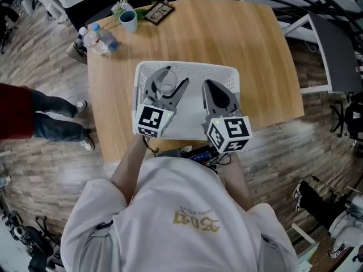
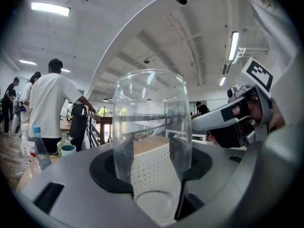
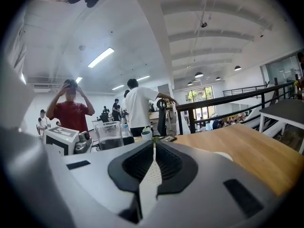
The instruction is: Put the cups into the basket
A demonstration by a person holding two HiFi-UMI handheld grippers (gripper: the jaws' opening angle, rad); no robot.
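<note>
Forearms reach out from my chest, holding my left tool (image 1: 170, 81) and right tool (image 1: 209, 86) side by side, tipped downward. Below, a light wooden surface (image 1: 227, 33) stands on a plank floor (image 1: 45, 67) in a bright open hall. At its near edge sits a white perforated plastic basket (image 1: 187, 67). My left tool's jaws press both sides of a clear glass cup (image 1: 165, 85), upright within the basket's outline; whether it touches bottom I cannot tell. My right tool is closed, empty. A teal cup (image 1: 129, 20) stands far back.
</note>
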